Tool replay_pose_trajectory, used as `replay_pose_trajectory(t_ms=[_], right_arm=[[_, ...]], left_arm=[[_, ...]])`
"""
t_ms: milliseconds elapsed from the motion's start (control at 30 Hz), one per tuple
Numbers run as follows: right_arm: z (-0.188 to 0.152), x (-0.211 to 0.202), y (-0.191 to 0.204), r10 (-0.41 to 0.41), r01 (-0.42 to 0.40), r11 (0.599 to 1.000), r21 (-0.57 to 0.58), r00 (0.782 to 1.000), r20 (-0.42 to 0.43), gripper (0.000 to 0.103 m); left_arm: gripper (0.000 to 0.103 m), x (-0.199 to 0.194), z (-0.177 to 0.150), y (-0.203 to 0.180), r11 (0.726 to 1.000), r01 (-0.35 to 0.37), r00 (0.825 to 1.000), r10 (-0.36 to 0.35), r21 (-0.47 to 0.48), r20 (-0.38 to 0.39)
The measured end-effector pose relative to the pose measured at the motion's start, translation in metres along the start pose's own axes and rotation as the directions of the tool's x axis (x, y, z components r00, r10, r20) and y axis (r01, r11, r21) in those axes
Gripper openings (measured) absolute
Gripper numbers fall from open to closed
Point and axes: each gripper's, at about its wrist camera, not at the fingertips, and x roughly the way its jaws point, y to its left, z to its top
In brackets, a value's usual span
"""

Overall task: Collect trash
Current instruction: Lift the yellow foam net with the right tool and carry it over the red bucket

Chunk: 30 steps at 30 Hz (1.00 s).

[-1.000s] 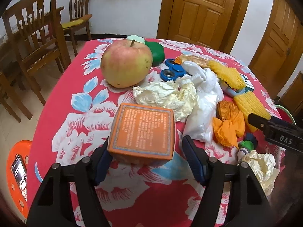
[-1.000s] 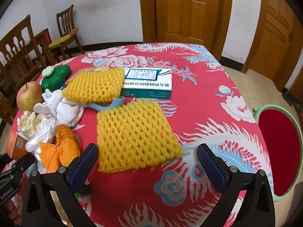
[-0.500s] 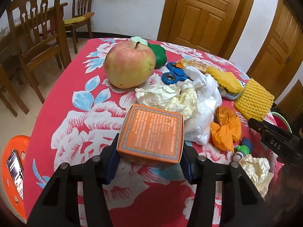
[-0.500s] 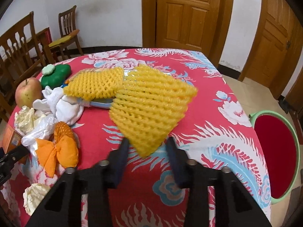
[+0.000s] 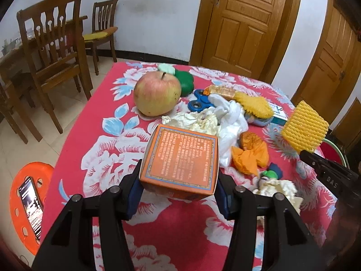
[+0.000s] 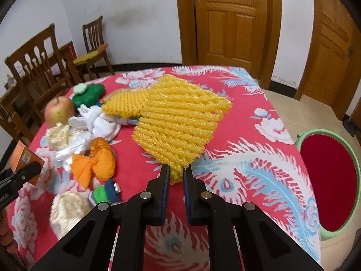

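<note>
My left gripper (image 5: 179, 194) is shut on an orange box (image 5: 180, 160) and holds it above the red flowered tablecloth (image 5: 94, 153). My right gripper (image 6: 176, 178) is shut on a corner of a yellow foam net (image 6: 180, 128) and holds it up over the table; the net also shows in the left wrist view (image 5: 304, 131). A second yellow foam net (image 6: 124, 105), crumpled tissues (image 6: 67, 212), a white plastic bag (image 5: 232, 124) and orange cloth (image 6: 94, 162) lie on the table.
An apple (image 5: 156, 96), a green toy (image 6: 89, 94), a blue fidget spinner (image 5: 199, 103) and a small figure (image 6: 103, 194) lie among the litter. A green-rimmed red bin (image 6: 331, 180) stands right of the table. Wooden chairs (image 5: 52, 52) stand left; an orange stool (image 5: 24, 203) holds a phone.
My left gripper closed on the orange box and lifted it. My right gripper closed on the yellow foam net and raised it off the table.
</note>
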Motion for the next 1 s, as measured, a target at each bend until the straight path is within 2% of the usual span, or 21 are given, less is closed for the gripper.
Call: replay_pose_trajectory(t_ms=[500, 1000], right_arm=[[-0.01, -0.071, -0.029, 0.032, -0.039, 0.998, 0.052, 0.991, 0.129, 0.012], [-0.021, -0.102, -0.068, 0.024, -0.048, 0.992, 0.113, 0.978, 0.207, 0.012]], left_arm=[[0.056, -0.042, -0.002, -0.038, 0.998, 0.051, 0.997, -0.053, 0.041, 0.061], [0.056, -0.054, 0.002, -0.091, 0.986, 0.113, 0.991, -0.122, 0.126, 0.062]])
